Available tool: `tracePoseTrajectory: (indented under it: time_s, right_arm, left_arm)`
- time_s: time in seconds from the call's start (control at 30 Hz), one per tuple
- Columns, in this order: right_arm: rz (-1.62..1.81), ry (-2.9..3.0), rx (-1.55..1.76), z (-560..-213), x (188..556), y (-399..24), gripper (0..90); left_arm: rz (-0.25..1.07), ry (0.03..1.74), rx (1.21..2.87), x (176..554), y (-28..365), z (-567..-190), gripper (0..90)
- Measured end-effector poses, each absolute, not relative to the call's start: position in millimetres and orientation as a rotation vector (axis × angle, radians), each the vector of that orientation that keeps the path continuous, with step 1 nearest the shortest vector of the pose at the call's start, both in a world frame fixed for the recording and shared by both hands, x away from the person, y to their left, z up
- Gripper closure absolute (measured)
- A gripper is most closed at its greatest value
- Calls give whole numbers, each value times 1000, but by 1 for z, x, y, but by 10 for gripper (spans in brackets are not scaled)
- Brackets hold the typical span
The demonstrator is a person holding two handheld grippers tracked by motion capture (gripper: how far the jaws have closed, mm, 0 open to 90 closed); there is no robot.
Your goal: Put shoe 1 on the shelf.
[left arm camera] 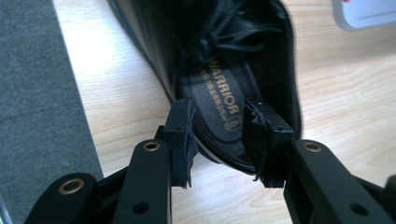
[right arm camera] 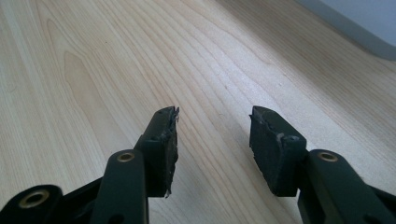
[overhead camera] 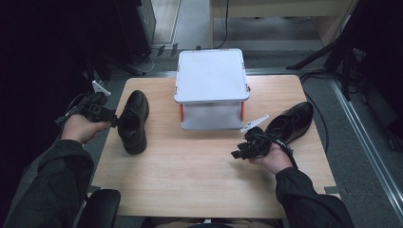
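A glossy black leather lace-up shoe (overhead camera: pixel 133 122) lies at the left of the pale wood-grain counter (overhead camera: pixel 199 175), its heel rim between the spread jaws of the left gripper (left arm camera: pixel 219 135); the frayed pads straddle it without pressing, and gold lettering shows on the insole. The right gripper (right arm camera: pixel 215 140) hovers over bare wood, jaws wide with nothing between. Its mate shoe (overhead camera: pixel 290 121) rests at the right. A grey-lidded plastic box (overhead camera: pixel 211 76) with orange latches sits between them; the first shoe's toe is cut off in the left gripper view.
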State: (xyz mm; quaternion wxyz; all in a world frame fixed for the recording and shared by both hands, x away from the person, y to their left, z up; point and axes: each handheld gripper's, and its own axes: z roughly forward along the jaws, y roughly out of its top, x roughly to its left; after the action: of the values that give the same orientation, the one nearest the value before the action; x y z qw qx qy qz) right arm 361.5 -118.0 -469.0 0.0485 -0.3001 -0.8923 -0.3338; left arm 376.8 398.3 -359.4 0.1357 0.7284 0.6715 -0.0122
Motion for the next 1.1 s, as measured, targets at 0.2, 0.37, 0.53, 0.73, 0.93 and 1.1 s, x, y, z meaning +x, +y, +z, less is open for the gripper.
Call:
tracePoseTrajectory:
  time_s: [0.2,0.37,0.53,0.73,0.93,1.1]
  right_arm:
    - [-1020,-2714,-923,-469,362,-119,522]
    - [-1021,-2720,-915,-468,362,-118,523]
    - [-1018,-2721,-919,-469,362,-119,522]
    - [-1016,-2724,-917,-469,362,-118,523]
    - [-1014,-2725,-915,-469,362,-118,525]
    - [-1014,-2725,-918,-469,363,-118,525]
  left_arm:
    - [-45,1988,2089,378,406,-371,624]
    - [-75,2024,2096,382,404,-387,628]
    - [-99,2057,2078,389,403,-400,644]
    - [-116,2108,2052,398,404,-408,668]
    - [-136,2148,2012,402,406,-412,707]
    - [-148,2174,1994,404,407,-413,734]
